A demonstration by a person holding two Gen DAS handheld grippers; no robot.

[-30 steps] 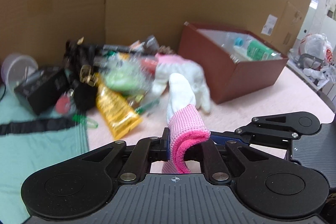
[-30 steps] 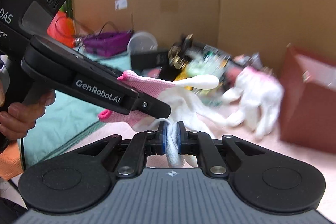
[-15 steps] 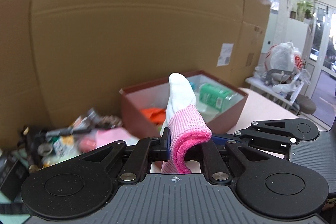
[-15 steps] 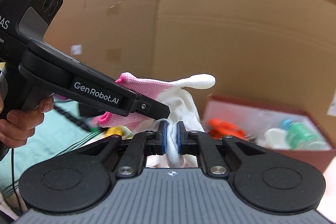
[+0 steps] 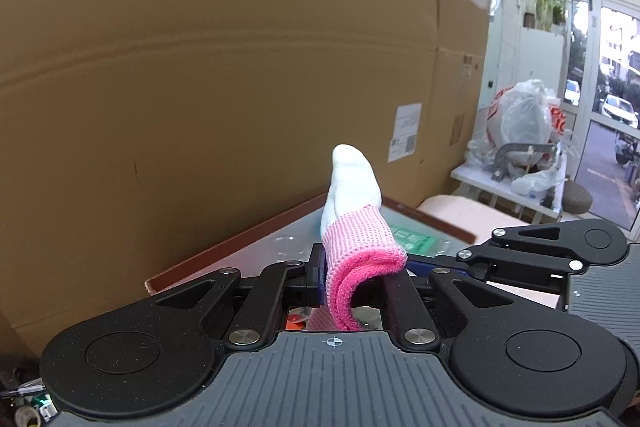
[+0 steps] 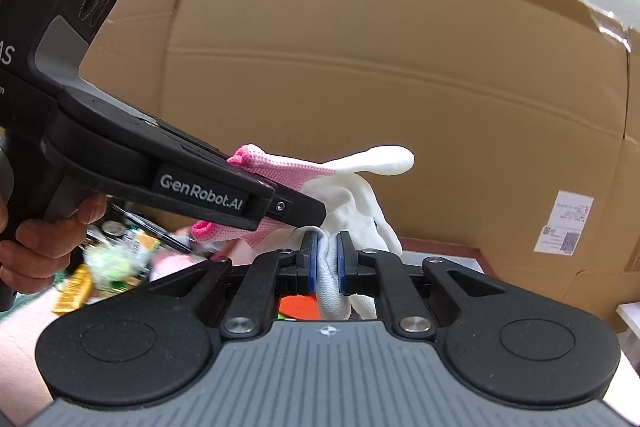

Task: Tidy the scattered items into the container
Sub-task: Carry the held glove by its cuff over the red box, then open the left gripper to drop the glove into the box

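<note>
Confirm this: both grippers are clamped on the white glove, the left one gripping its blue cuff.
Not quite. The cuff is pink, not blue, as the left wrist view shows. The left gripper is clamped on the pink cuff of the white glove, and the right gripper is clamped on the glove too.

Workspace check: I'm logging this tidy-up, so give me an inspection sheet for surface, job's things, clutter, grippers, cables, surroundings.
Surface: pale pink tabletop, mostly hidden.
Job's things: white glove with pink cuff, held above the brown box; a green packet and something orange lie inside.
Clutter: blurred pile of small items left of the box, unsorted.
Grippers: left gripper shut on the cuff; right gripper shut on the glove's white fabric; a hand holds the left handle.
Cables: nothing seen.
Surroundings: cardboard wall behind; plastic bags on a side table; glass door at right.
</note>
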